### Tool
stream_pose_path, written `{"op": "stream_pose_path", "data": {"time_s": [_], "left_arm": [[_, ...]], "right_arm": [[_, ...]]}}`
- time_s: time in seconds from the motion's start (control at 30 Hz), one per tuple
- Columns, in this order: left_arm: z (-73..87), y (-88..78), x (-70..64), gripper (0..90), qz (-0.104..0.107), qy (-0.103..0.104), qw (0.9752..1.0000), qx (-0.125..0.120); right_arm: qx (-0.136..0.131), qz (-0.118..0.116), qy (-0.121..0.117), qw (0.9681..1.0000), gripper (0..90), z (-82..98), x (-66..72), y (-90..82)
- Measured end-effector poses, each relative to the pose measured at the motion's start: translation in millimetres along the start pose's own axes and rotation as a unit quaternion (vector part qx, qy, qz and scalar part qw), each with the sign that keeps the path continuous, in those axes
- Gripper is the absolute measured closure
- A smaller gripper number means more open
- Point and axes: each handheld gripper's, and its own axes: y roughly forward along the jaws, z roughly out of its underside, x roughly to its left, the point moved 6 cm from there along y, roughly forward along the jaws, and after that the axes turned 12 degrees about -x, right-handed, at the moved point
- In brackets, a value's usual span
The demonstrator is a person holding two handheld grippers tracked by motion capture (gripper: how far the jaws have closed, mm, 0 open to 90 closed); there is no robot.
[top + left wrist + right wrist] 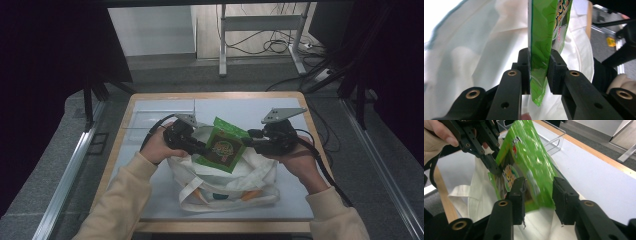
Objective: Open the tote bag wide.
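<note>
One green snack packet [223, 144] is held in the air above one white cloth bag [227, 186], which lies on a pale mat [300, 197] on a wooden-edged table [215, 95]. Two hand-held grippers meet at the packet, one from each side. One clear plastic tray [552, 141] sits on the mat at the far side, well apart from the bag.

The left gripper [539, 72] is closed tight on the packet: in the left gripper view its two black jaws press flat against both faces of the packet near a lower corner, with the corner tip hanging below them. The white bag lies just behind.

The right gripper [539, 200] has its jaws set apart on either side of the packet's lower edge. The gap between them is wider than the packet, and I cannot tell whether either jaw touches it. In this view the left gripper [491, 163] is seen pinching the packet's far edge.

From above, the packet tilts between the grippers over the bag's opening. The mat is bare to the left, right and behind the bag. The bag's near edge lies close to the mat's front edge.
</note>
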Motion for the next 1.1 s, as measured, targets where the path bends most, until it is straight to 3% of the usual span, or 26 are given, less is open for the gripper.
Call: {"op": "stream_pose_path", "data": {"time_s": [0.07, 0.17, 0.3, 0.47, 0.7, 0.93, 1.1], "left_arm": [[0.5, -4.8, -2.1, 75.2, -0.01, -0.012, 0.9998, -0.012], [3.1, -12.8, -2.2, 75.2, -0.027, -0.011, 0.9995, -0.016], [7.0, -18.5, -3.8, 75.2, -0.045, -0.025, 0.9982, -0.031], [10.5, -23.0, -5.6, 75.1, -0.057, -0.026, 0.9971, -0.044], [13.5, -29.6, -8.7, 75.1, -0.07, -0.03, 0.9947, -0.068], [20.2, -32.2, -9.0, 75.1, -0.072, -0.038, 0.9938, -0.076], [22.7, -36.3, -9.0, 75.1, -0.072, -0.044, 0.9924, -0.089]], "right_arm": [[0.0, 0.0, 0.004, 1.0, 55.2, 2.9, 0.0, -1.6], [0.002, 0.006, 0.012, 0.9999, 51.8, 9.5, -1.2, -2.3], [0.002, 0.01, 0.026, 0.9996, 48.3, 19.6, -3.3, -1.3], [0.009, 0.007, 0.036, 0.9993, 45.5, 31.4, -3.3, 1.2], [0.012, 0.008, 0.042, 0.999, 42.8, 41.6, 1.8, 2.9], [0.016, 0.008, 0.049, 0.9986, 40.7, 52.6, 4.9, 5.7], [0.016, 0.007, 0.04, 0.999, 40.3, 54.2, 9.9, 6.6]]}}
